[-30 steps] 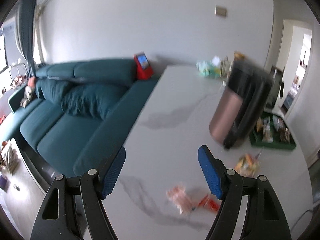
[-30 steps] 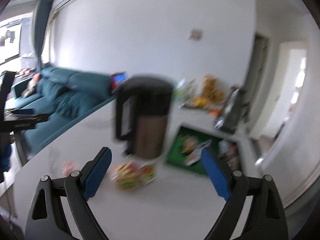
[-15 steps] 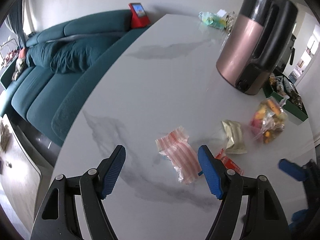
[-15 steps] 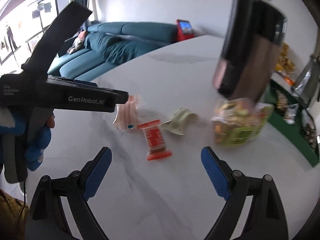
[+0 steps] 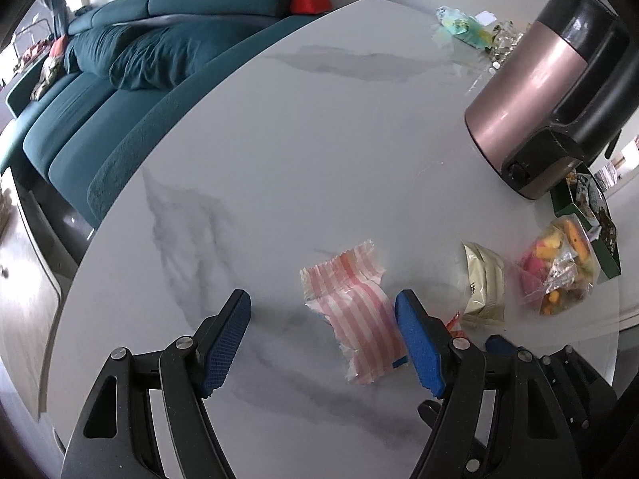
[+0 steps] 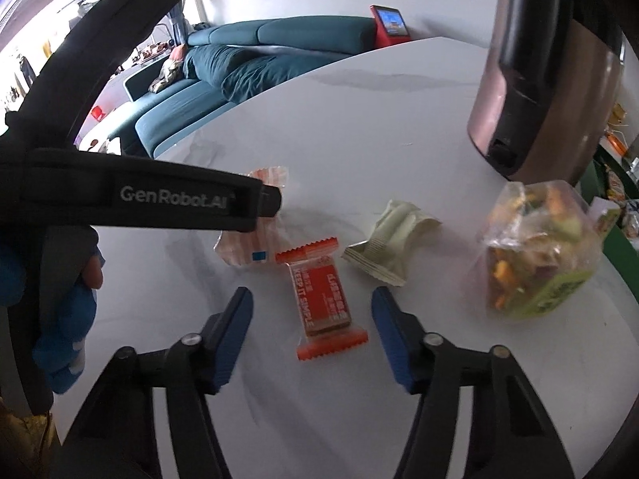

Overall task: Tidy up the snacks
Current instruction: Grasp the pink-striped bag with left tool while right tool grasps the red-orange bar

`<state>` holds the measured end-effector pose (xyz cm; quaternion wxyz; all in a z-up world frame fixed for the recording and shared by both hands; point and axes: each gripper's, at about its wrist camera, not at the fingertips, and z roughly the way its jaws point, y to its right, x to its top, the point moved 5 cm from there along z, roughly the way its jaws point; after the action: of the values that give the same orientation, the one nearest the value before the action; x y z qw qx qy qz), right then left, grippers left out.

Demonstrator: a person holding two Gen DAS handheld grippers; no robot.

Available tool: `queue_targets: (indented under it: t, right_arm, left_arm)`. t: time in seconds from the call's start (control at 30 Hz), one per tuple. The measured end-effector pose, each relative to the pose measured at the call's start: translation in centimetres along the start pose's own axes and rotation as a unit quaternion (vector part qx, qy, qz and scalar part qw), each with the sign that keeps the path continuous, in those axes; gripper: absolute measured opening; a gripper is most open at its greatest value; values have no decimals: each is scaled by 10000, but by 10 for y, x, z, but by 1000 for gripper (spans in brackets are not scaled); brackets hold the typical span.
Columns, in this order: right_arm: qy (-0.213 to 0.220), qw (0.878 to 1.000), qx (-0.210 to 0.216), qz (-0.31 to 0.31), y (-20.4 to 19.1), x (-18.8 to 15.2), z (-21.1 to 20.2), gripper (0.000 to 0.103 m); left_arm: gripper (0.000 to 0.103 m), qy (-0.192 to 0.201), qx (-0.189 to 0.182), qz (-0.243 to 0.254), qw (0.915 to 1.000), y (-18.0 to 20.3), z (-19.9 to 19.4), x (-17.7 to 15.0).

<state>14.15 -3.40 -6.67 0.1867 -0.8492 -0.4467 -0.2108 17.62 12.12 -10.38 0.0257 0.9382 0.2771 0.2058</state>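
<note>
On the white marble table [image 5: 319, 139] lie a pink-striped packet [image 5: 351, 307], an orange bar [image 6: 321, 303], a beige packet [image 6: 383, 247] and a clear bag of mixed snacks [image 6: 535, 251]. My left gripper [image 5: 321, 303] is open, tilted down low over the striped packet, which lies between the fingers close to the right one. My right gripper [image 6: 312, 299] hangs over the orange bar, jaws closing, the bar between them with gaps on both sides. In the left wrist view the bar [image 5: 453, 325] is mostly hidden behind a finger.
A tall copper-and-black kettle [image 5: 539, 92] stands behind the snacks, beside a green tray [image 5: 599, 247] holding more packets. Further wrappers [image 5: 467, 28] sit at the table's far end. A teal sofa [image 5: 120, 99] runs along the left edge. A blue-gloved hand [image 6: 60, 319] holds the left gripper.
Both grippers have dropped and tipped down toward the table. The left now straddles the striped packet. The right's jaws have narrowed around the orange bar.
</note>
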Motion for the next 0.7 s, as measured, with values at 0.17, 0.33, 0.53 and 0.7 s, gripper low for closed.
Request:
queue_targets:
  t: [0.17, 0.33, 0.53, 0.7]
  right_arm:
    - [-13, 9999, 104, 26, 0, 3, 4, 54]
    - [17, 9999, 130, 84, 3, 3, 4, 43]
    - [22, 10000, 21, -12, -1, -1, 5, 28]
    - [56, 10000, -28, -71, -3, 2, 9, 19]
  left_arm:
    - [69, -7, 129, -79, 9999, 1, 3, 3]
    - [69, 63, 351, -62, 9993, 7, 3, -1]
    - [60, 231, 502, 36, 9985, 9, -1, -8]
    - [59, 312, 582, 167, 9977, 9, -3, -12]
